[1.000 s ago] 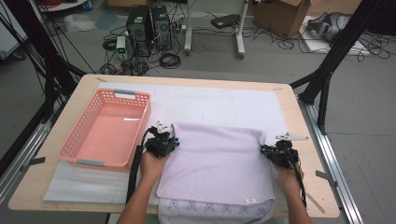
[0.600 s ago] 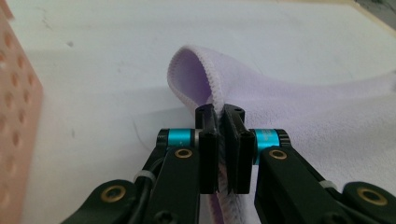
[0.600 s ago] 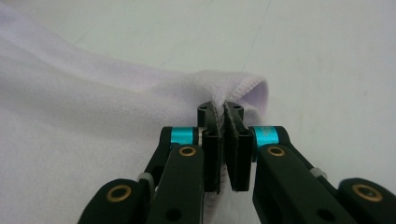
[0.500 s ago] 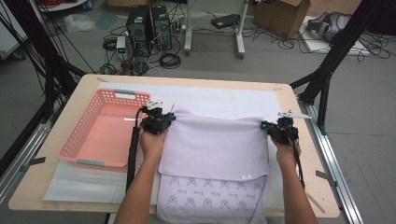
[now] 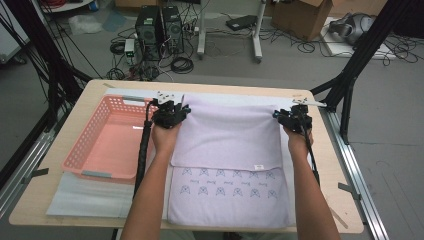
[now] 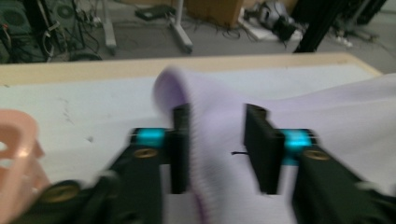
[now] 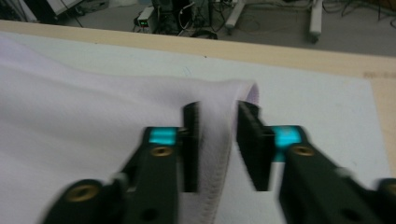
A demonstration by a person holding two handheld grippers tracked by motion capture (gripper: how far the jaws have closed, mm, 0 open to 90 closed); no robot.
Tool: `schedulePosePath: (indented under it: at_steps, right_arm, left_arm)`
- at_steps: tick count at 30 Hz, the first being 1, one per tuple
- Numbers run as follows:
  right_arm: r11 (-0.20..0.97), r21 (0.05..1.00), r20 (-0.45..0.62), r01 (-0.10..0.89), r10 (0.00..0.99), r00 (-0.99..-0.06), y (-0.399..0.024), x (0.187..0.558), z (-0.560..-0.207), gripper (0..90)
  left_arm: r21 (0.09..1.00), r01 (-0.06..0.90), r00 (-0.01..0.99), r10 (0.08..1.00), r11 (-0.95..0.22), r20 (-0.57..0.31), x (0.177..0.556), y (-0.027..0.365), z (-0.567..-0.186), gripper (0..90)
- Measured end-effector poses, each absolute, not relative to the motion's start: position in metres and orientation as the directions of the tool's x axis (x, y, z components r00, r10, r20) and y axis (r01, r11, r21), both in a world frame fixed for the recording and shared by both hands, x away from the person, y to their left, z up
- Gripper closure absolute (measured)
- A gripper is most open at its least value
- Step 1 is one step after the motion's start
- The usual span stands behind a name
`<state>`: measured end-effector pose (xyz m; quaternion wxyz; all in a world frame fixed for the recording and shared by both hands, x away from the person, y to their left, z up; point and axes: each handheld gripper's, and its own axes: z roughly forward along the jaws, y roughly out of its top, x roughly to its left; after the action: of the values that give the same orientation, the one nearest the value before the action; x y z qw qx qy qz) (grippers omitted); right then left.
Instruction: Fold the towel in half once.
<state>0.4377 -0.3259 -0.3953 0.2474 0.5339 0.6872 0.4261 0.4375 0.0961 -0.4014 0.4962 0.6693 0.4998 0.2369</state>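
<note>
A lilac towel (image 5: 225, 135) lies on the white mat, its plain upper layer spread toward the far side and a patterned part (image 5: 227, 192) showing near the person. My left gripper (image 5: 172, 111) is at the towel's far left corner and my right gripper (image 5: 295, 116) at its far right corner. In the left gripper view a raised fold of towel (image 6: 205, 116) stands between the jaws of the left gripper (image 6: 217, 112), loose against one pad. The right gripper (image 7: 218, 112) has the hemmed towel edge (image 7: 212, 154) between its parted jaws. Both pairs of jaws have just been opening.
A pink plastic basket (image 5: 75, 155) stands at the left of the table, close beside the left hand. The white mat (image 5: 85, 197) covers most of the wooden table (image 5: 330, 165). Black stands, cables and computer cases are on the floor beyond the far edge.
Both hands have carried the towel's edge up and toward the far side, uncovering more of the patterned part. Both pairs of jaws have gone from shut on the cloth to parted.
</note>
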Motion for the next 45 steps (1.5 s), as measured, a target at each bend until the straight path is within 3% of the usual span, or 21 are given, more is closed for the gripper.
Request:
schedulePosePath:
  at_steps: [3, 8, 11, 23, 33, 36, 45]
  right_arm:
    - [0.071, 0.841, 0.118, 0.536, 0.943, -0.31, -0.33, 0.432, -0.4, 58.7]
    - [0.099, 0.832, 0.115, 0.546, 0.931, -0.345, -0.338, 0.411, -0.402, 55.5]
    - [0.146, 0.807, 0.108, 0.573, 0.916, -0.385, -0.342, 0.391, -0.405, 50.3]
    - [0.261, 0.803, 0.051, 0.536, 0.866, -0.497, -0.341, 0.305, -0.42, 52.5]
    - [0.311, 0.773, 0.026, 0.553, 0.855, -0.518, -0.354, 0.246, -0.438, 57.2]
    - [0.286, 0.772, 0.062, 0.568, 0.855, -0.515, -0.359, 0.233, -0.442, 57.5]
    - [0.243, 0.763, 0.154, 0.599, 0.831, -0.534, -0.36, 0.22, -0.441, 60.7]
  left_arm:
    - [0.883, 0.47, 0.41, 0.886, 0.0, -0.218, 0.437, 0.095, -0.406, 44.7]
    - [0.861, 0.507, 0.454, 0.86, -0.035, -0.232, 0.43, 0.088, -0.404, 37.3]
    - [0.883, 0.47, 0.462, 0.851, 0.004, -0.25, 0.416, 0.086, -0.405, 38.7]
    - [0.896, 0.443, 0.529, 0.817, -0.035, -0.229, 0.363, 0.083, -0.416, 38.5]
    - [0.904, 0.414, 0.586, 0.791, -0.104, -0.177, 0.32, 0.091, -0.425, 38.1]
    - [0.901, 0.424, 0.6, 0.775, -0.094, -0.201, 0.308, 0.094, -0.431, 38.3]
    - [0.917, 0.377, 0.64, 0.752, -0.128, -0.158, 0.271, 0.105, -0.436, 38.2]
